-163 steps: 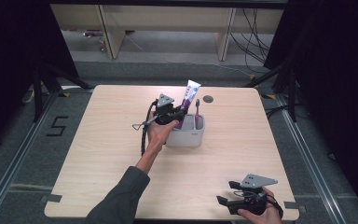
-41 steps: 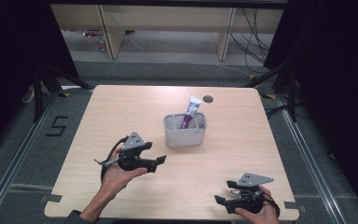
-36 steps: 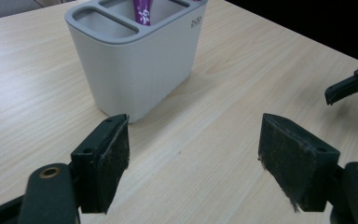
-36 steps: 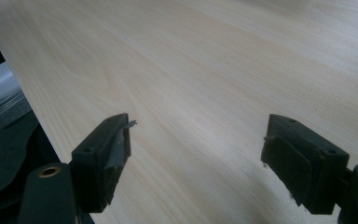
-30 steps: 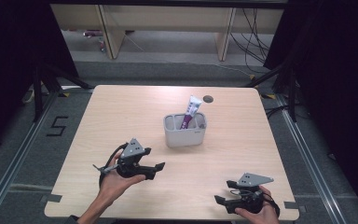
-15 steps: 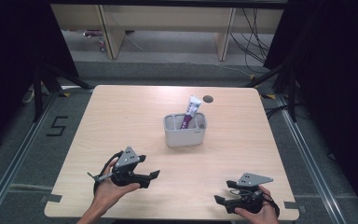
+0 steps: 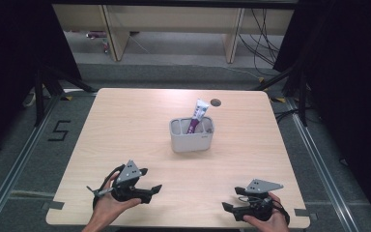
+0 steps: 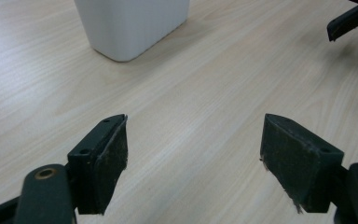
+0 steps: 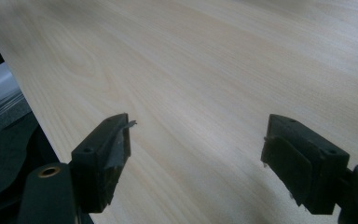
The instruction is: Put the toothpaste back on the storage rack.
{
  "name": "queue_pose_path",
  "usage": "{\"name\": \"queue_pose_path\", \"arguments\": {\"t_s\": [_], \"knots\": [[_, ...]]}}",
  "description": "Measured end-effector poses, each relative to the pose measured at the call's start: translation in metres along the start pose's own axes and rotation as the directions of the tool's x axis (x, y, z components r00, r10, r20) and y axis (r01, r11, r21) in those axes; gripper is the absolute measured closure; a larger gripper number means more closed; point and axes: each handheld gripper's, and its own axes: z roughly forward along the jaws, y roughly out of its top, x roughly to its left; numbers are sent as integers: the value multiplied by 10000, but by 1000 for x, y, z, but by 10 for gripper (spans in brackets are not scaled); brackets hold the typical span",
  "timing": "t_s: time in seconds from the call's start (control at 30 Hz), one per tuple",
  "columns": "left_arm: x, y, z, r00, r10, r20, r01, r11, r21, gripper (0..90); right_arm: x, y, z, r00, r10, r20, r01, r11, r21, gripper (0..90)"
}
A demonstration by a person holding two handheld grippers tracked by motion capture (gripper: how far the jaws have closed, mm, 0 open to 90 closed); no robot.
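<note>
High view: the left gripper [image 7: 147, 189] sits low over the near left part of the tabletop [image 7: 125, 125], held in the person's left hand [image 7: 108, 205], with its fingers spread and nothing between them. The right gripper [image 7: 228, 209] rests near the front right corner in the right hand [image 7: 265, 222], fingers likewise spread and empty.

A small white holder [image 7: 192, 135] stands upright near the middle of the tabletop, well apart from both grippers. A white and purple tube [image 7: 197, 116] leans inside it, its top sticking out above the rim and tilting toward the far right. A dark round hole [image 7: 216, 102] in the tabletop lies just beyond the holder.

Left gripper view: the two black fingers [image 8: 103, 161] stand wide apart over bare wood, the holder [image 8: 130, 25] ahead and to the left of them.

Right gripper view: the fingers [image 9: 103, 158] are wide apart over bare wood beside the tabletop's edge.
</note>
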Motion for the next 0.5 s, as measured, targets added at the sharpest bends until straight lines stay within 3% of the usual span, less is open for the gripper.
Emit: {"name": "queue_pose_path", "arguments": {"t_s": [0.1, 0.5], "knots": [[-1, -4, -2, 9998, 176, -47, -174, 9996, 237, 228, -3, 1, 0, 9990, -420, 146, 421, 9991, -55, 234], [-10, -21, -5, 9990, 378, 257, -390, 9981, 474, 228, -2, 0, 1, 9995, -306, 11, 306, 9995, -14, 234]]}}
